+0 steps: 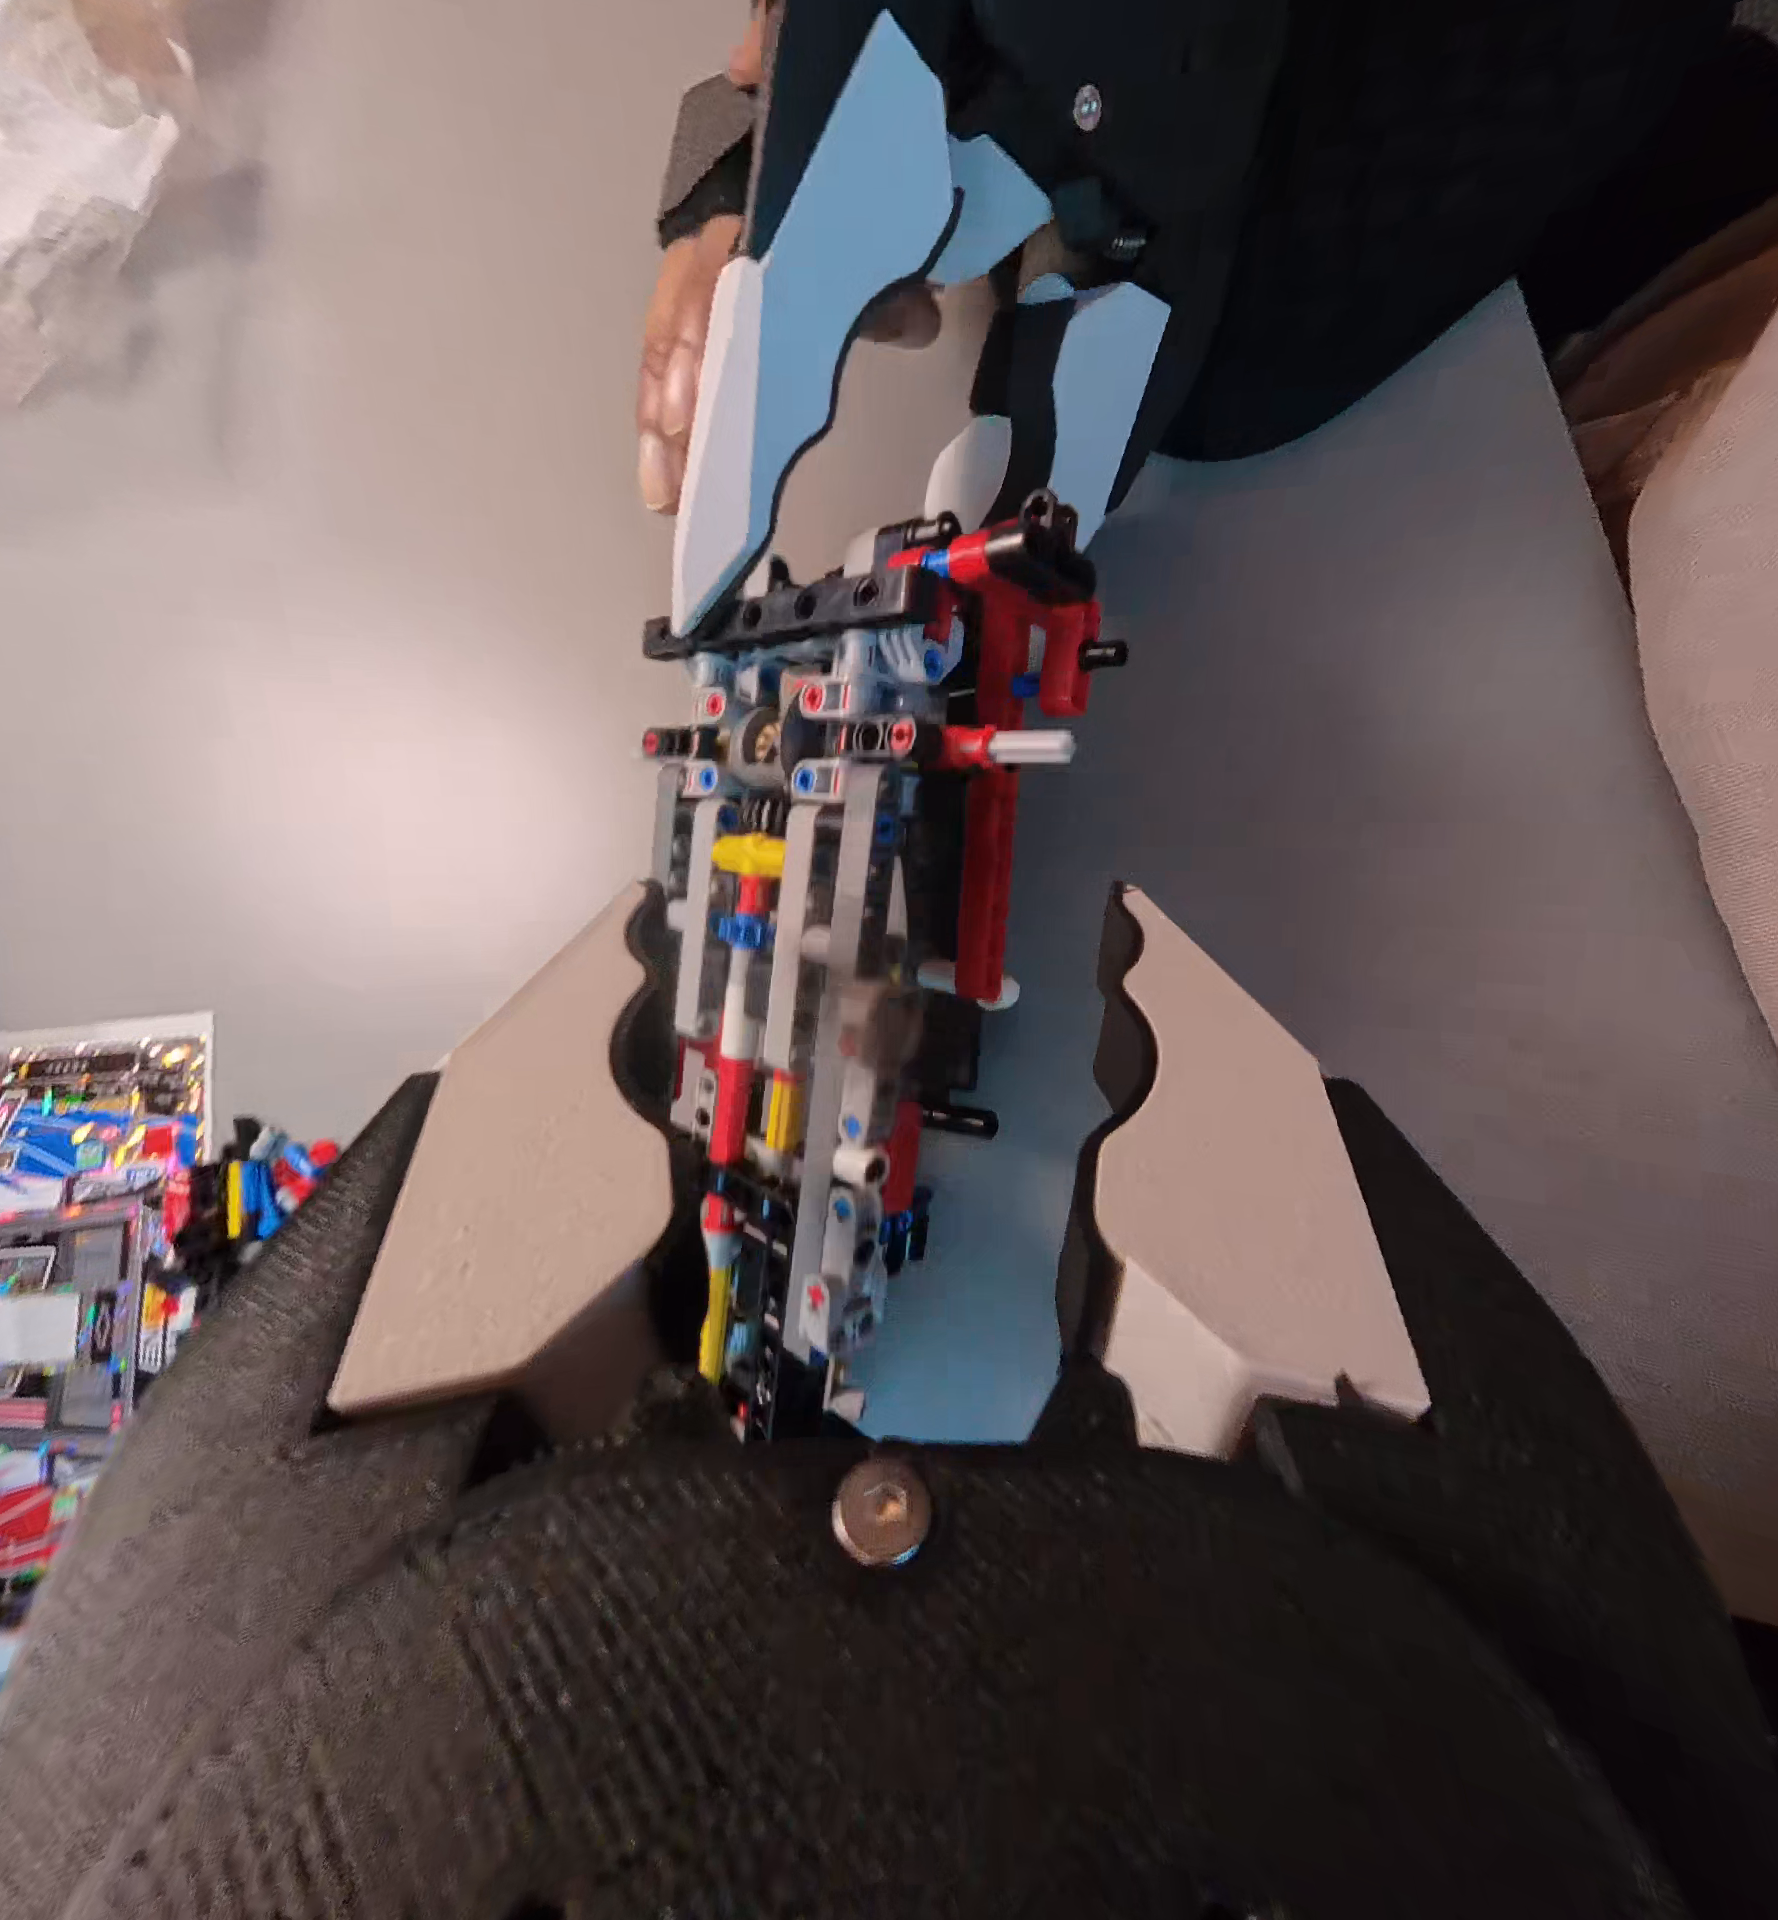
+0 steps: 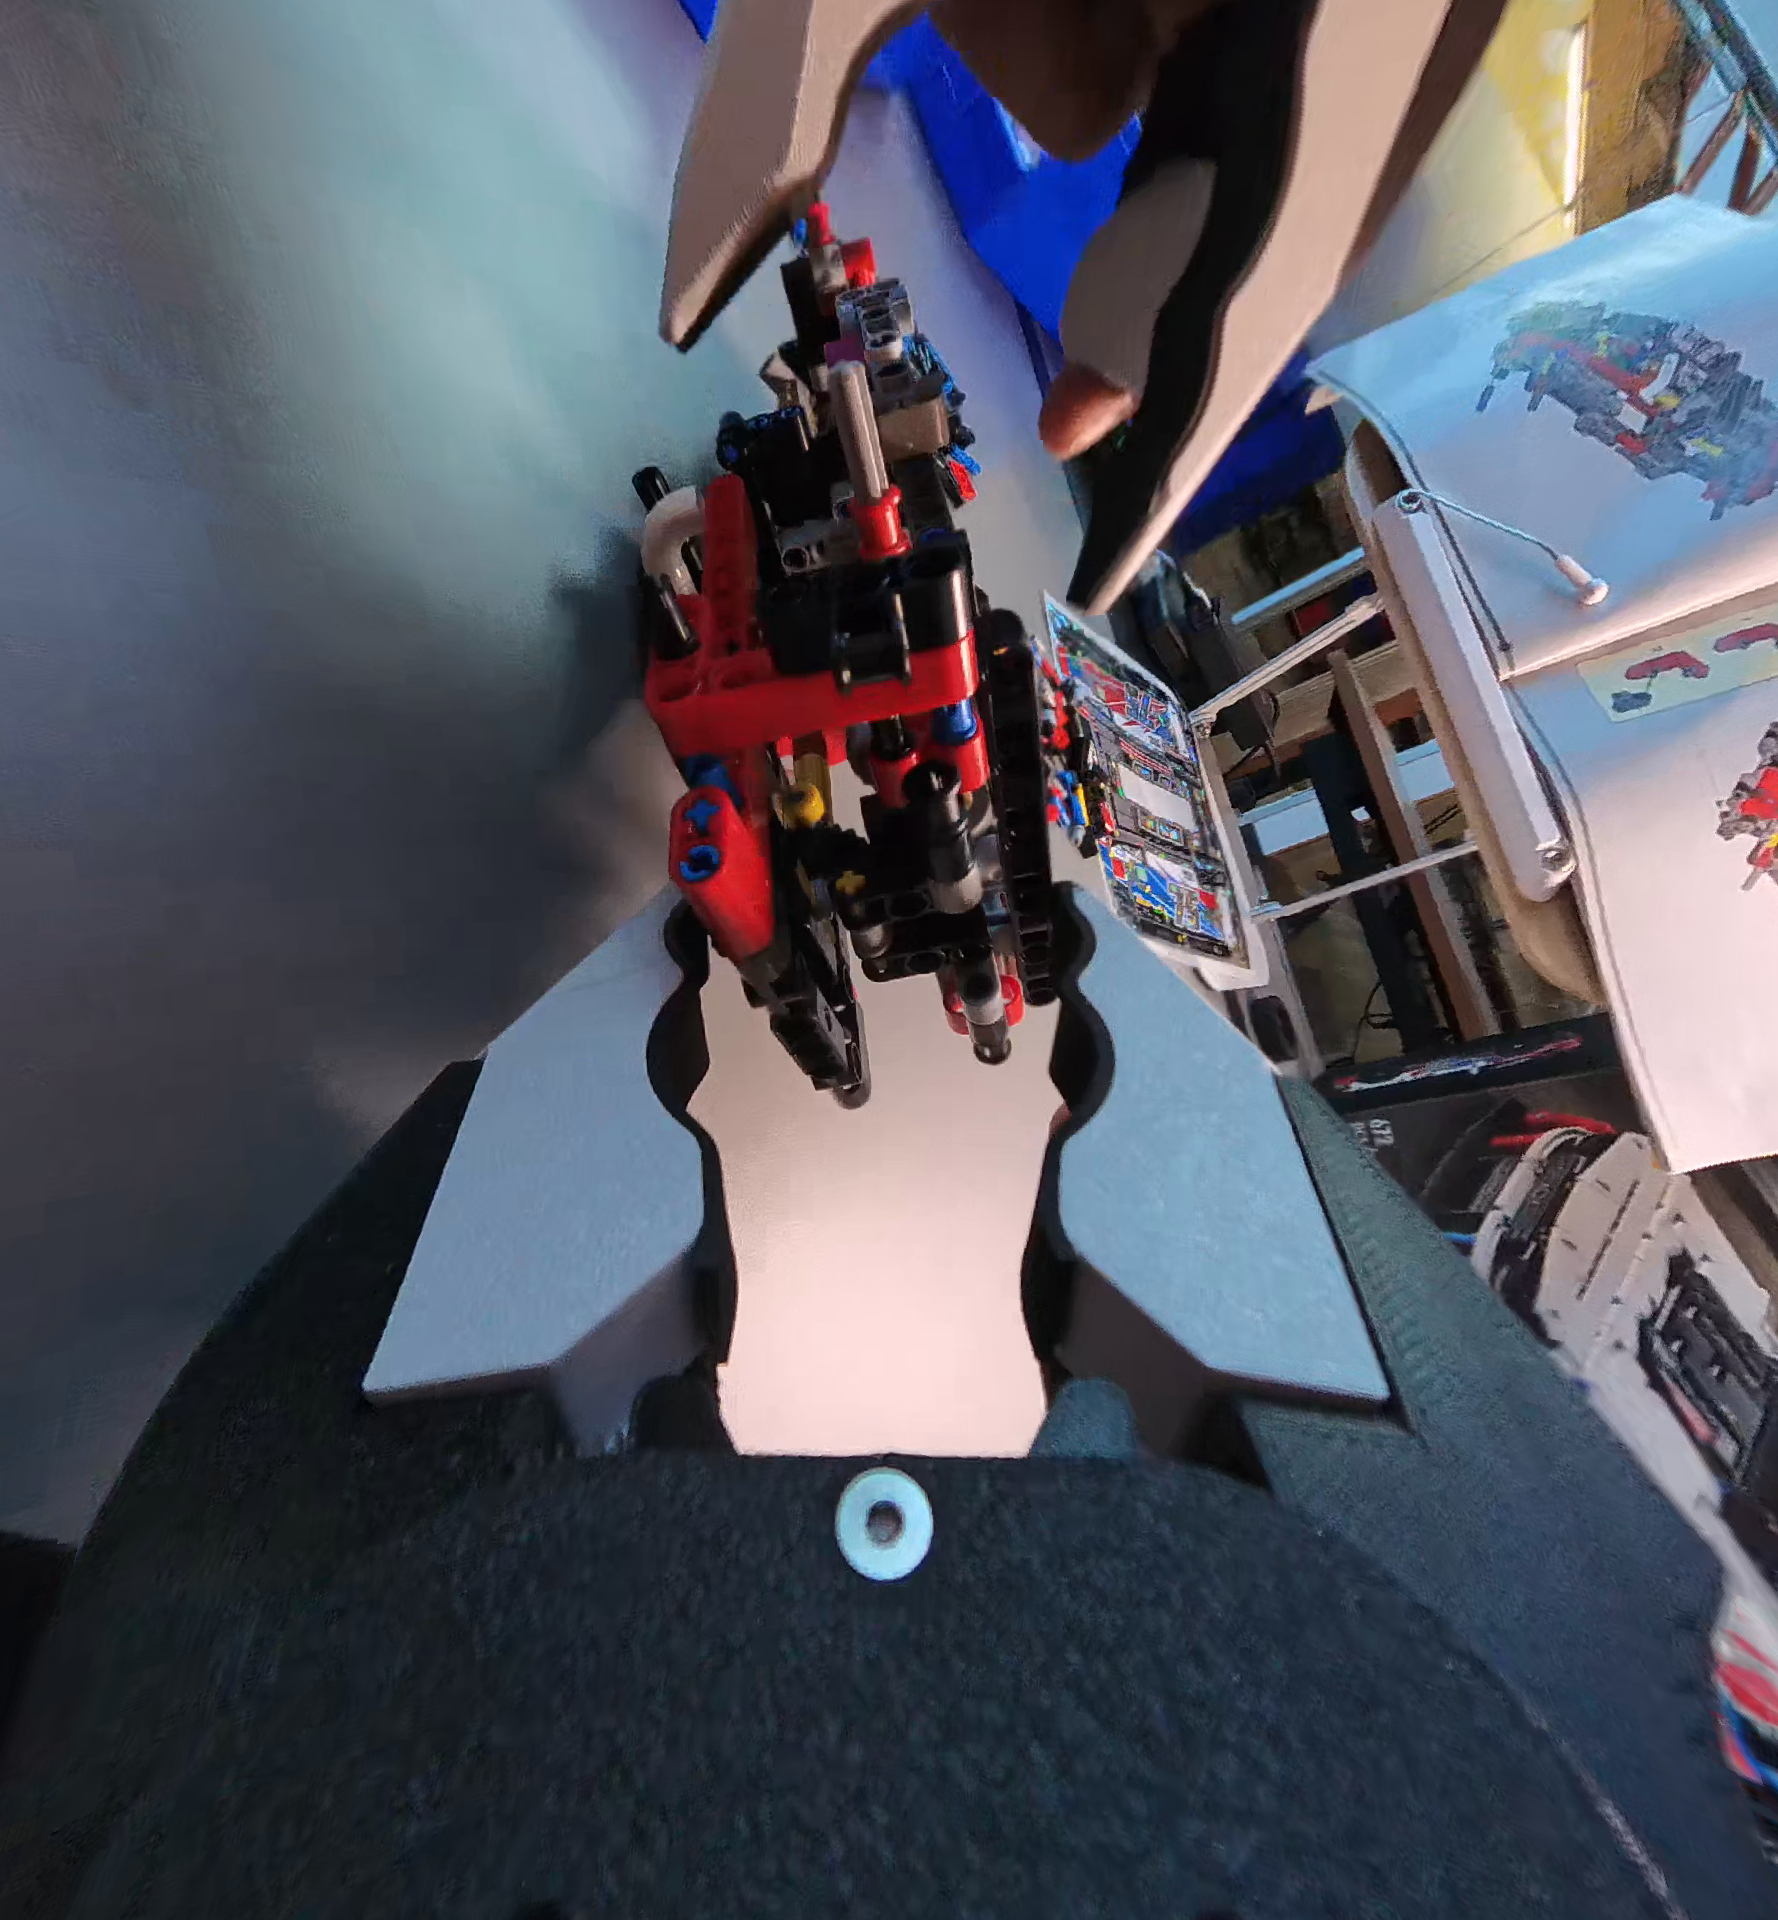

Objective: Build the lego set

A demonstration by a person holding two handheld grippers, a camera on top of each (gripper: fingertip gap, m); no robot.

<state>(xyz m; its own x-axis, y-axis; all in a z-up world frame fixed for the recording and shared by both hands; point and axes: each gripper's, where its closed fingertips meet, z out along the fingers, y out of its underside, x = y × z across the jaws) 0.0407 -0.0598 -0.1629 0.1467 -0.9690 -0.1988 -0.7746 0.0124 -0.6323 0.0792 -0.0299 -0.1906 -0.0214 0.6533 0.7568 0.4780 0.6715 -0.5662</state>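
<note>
Both claws stand apart around one model. Left gripper (image 1: pixel 880 1122) straddles the near end of the model (image 1: pixel 823 935), its left finger (image 1: pixel 511 1174) close against the grey beams and the right finger (image 1: pixel 1238 1174) off to the side, so the jaws are wide and not clamped. Right gripper (image 2: pixel 877 1023) is likewise spread, with the red-and-black end of the build reaching in between its tips; whether anything touches is hard to tell.

The model looks to be lying on the pale table (image 1: pixel 1384 831), long axis running from one gripper to the other. An instruction booklet (image 2: pixel 1643 499) hangs at the right, and a sticker sheet (image 2: pixel 1145 800) lies just past the model.

Judging by the spread jaws, the risk is an uneven close: one finger meeting first would shove the build sideways, or squeeze the thin protruding white axle (image 1: pixel 1030 745) and black pins, popping them loose.
</note>
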